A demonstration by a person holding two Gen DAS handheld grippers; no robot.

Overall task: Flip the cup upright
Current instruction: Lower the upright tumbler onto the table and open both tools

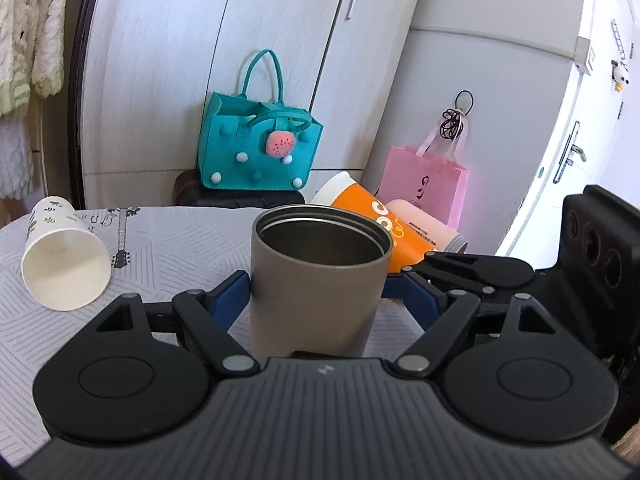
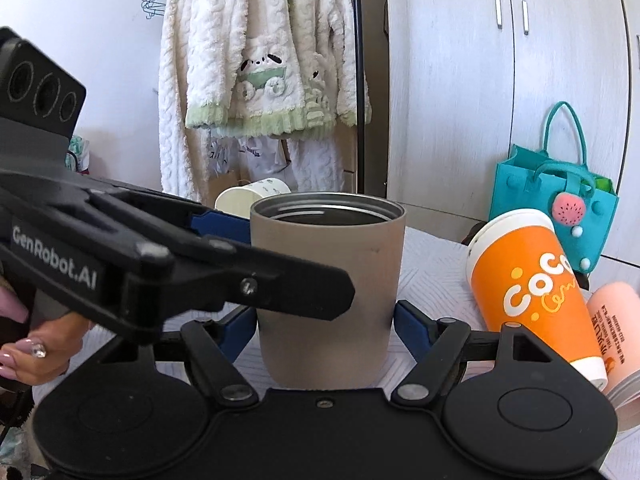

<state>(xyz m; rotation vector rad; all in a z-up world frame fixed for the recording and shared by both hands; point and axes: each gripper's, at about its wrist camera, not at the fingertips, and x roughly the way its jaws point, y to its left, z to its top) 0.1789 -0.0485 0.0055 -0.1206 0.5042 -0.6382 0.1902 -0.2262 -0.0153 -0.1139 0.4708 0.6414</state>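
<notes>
Cup [image 1: 316, 280], grey metal, upright, mouth up, on worktop [image 1: 48, 340], dead centre. Left gripper [image 1: 320, 304] and right gripper [image 2: 324, 320] both straddling it, blue pads seemingly touching walls; clamped or merely touching, cannot tell. Advised: confirm base flat, open slowly, withdraw straight back. Paper cup [image 1: 64, 256] on its side at 9 o'clock; orange cup [image 2: 536, 284] tipped at 3 o'clock.
</notes>
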